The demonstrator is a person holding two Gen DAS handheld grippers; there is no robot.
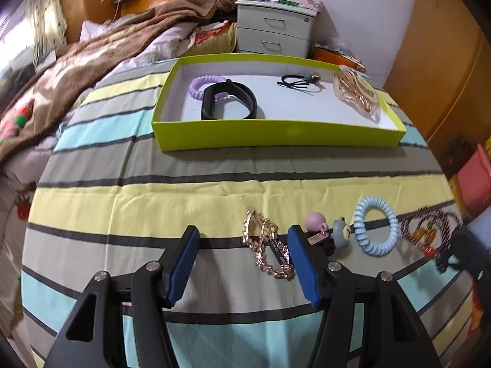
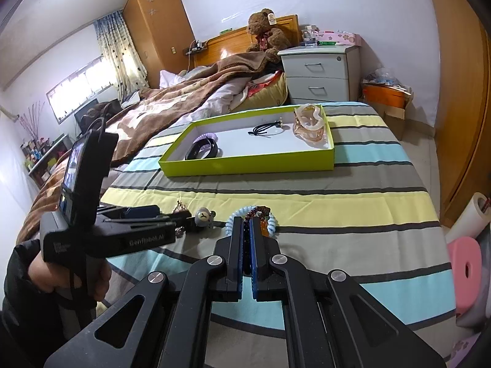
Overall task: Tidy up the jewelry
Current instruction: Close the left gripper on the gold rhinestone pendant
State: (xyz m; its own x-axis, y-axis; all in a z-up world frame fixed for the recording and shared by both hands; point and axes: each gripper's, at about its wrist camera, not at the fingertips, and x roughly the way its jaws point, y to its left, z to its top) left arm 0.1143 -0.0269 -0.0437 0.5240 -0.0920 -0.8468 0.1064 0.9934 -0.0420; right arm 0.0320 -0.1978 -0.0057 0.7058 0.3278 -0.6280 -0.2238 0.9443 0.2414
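Observation:
A green box [image 1: 276, 136] [image 2: 245, 165] on the striped bed holds a purple coil tie [image 1: 199, 84], a black watch band [image 1: 228, 104], a black hair tie [image 1: 294, 82] and bagged gold chains [image 1: 356, 93]. My left gripper [image 1: 242, 263] is open over the sheet, a gold chain bracelet [image 1: 267, 245] lying between its fingers by the right one. Right of it lie a pink and bear keychain [image 1: 331, 230], a blue coil tie [image 1: 376, 230] and a dark beaded bracelet [image 1: 429, 230]. My right gripper [image 2: 245, 239] is shut on the beaded bracelet [image 2: 260, 213] by the blue coil [image 2: 233, 214].
A brown blanket [image 2: 184, 92] and teddy bear [image 2: 267, 33] lie on the bed's far side. A white nightstand [image 2: 319, 73] stands behind the box. A wooden wardrobe [image 2: 460, 107] lines the right wall. The bed edge is close on the right.

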